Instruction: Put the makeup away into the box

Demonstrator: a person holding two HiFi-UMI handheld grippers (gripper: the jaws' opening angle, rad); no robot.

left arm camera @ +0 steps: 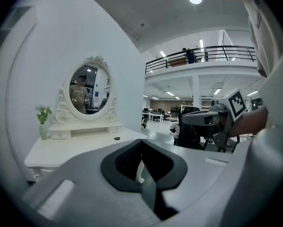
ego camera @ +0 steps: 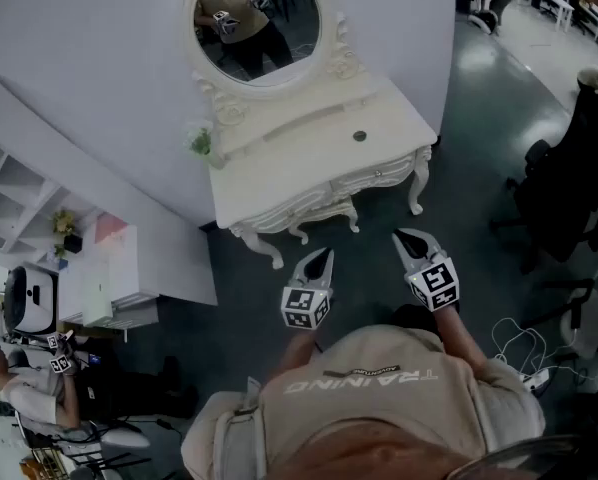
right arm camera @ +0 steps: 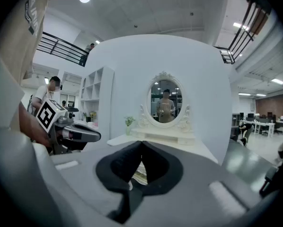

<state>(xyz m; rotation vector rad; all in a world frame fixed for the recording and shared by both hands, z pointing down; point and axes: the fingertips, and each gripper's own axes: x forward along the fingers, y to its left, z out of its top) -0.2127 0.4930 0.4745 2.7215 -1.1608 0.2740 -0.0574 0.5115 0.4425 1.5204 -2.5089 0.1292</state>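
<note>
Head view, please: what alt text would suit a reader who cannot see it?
Seen from above, a person points the left tongs and right tongs, both shut and empty, toward a white dressing table with an oval mirror. A small dark object and a little plant sit on it.

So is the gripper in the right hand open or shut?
Shut. The right gripper shows its jaws meeting at the tips in its own view, nothing between.
</note>
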